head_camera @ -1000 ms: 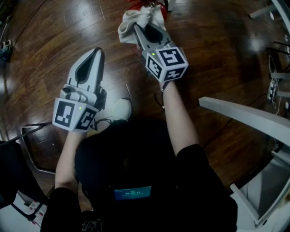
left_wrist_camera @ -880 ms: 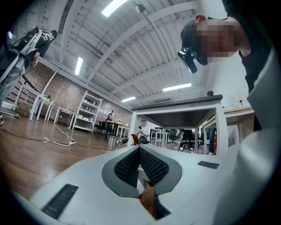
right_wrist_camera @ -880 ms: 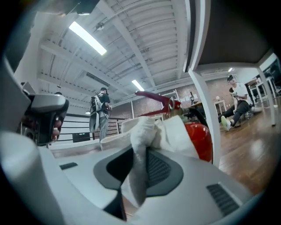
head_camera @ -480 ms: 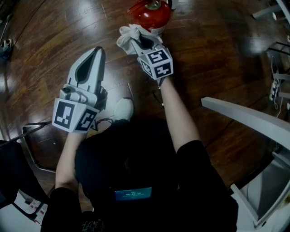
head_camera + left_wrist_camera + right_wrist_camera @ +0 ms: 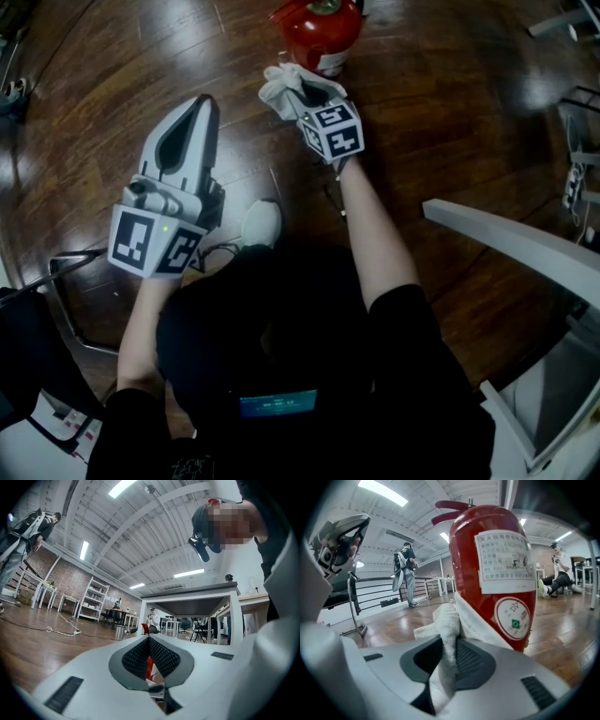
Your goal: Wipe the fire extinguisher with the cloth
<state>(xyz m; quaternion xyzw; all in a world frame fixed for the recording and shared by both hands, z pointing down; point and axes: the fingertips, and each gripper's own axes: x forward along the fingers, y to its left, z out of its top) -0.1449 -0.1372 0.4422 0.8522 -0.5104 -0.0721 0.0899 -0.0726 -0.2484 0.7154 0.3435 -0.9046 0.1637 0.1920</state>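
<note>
A red fire extinguisher point(image 5: 322, 31) stands upright on the wooden floor at the top of the head view; in the right gripper view the fire extinguisher point(image 5: 494, 573) fills the middle, its white label facing me. My right gripper point(image 5: 292, 79) is shut on a white cloth point(image 5: 281, 82), and the cloth point(image 5: 449, 634) hangs bunched between the jaws, lying against the extinguisher's lower body. My left gripper point(image 5: 197, 108) is held off to the left, away from the extinguisher, jaws shut with nothing in them; a sliver of red shows past its tips point(image 5: 149, 665).
A white table edge point(image 5: 511, 239) runs along the right. A metal chair frame point(image 5: 66, 309) stands at lower left. My white shoe point(image 5: 260, 223) rests on the floor between the arms. Cables and a power strip point(image 5: 570, 183) lie at far right.
My right gripper with the cloth has come down and back from the extinguisher's top toward its lower side, uncovering the red body. The left gripper has stayed in place.
</note>
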